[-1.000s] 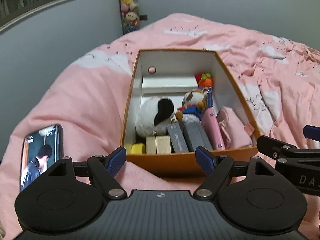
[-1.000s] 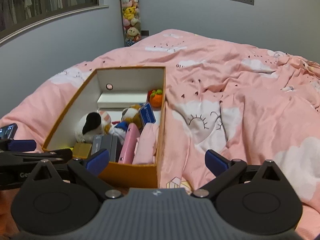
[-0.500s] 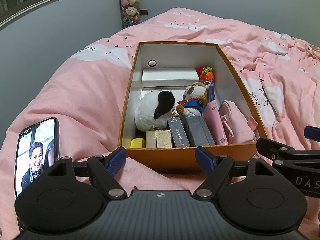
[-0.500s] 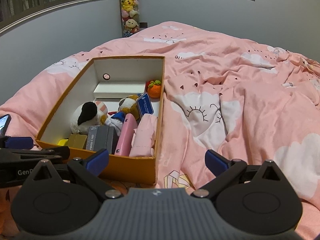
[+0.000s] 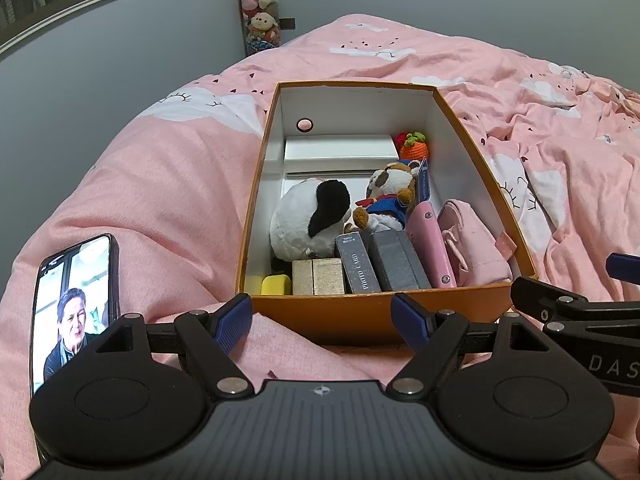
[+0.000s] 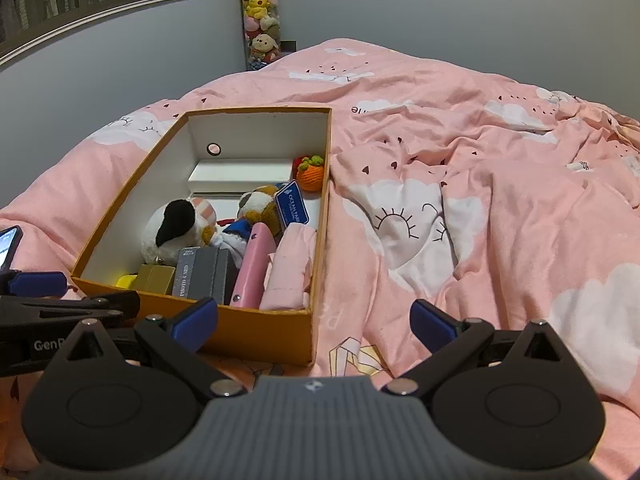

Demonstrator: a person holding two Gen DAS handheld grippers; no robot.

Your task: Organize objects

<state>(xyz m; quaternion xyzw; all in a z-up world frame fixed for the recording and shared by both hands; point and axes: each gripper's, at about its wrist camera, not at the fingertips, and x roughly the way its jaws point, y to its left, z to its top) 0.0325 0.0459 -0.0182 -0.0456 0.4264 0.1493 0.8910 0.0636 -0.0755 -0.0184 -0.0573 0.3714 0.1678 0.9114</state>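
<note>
An orange box [image 5: 360, 312] with white inner walls sits on the pink bed; it also shows in the right wrist view [image 6: 256, 332]. It holds a white-and-black plush [image 5: 308, 220], a brown-and-white plush [image 5: 390, 192], an orange knitted toy [image 5: 414, 146], grey card boxes [image 5: 380, 264], a pink case [image 5: 432, 240], a pink pouch [image 5: 472, 248], gold blocks [image 5: 318, 276] and a yellow piece [image 5: 276, 284]. My left gripper [image 5: 322, 320] is open and empty just in front of the box. My right gripper [image 6: 314, 322] is open and empty at the box's front right corner.
A phone [image 5: 74, 308] with a lit screen lies on the pink duvet [image 6: 480, 200] left of the box. A column of plush toys [image 6: 260, 16] hangs in the far corner by the grey wall. The duvet right of the box is rumpled.
Both grippers have drawn back and risen a little, so the box sits lower and farther in both views. Both stay open. The phone screen picture has changed.
</note>
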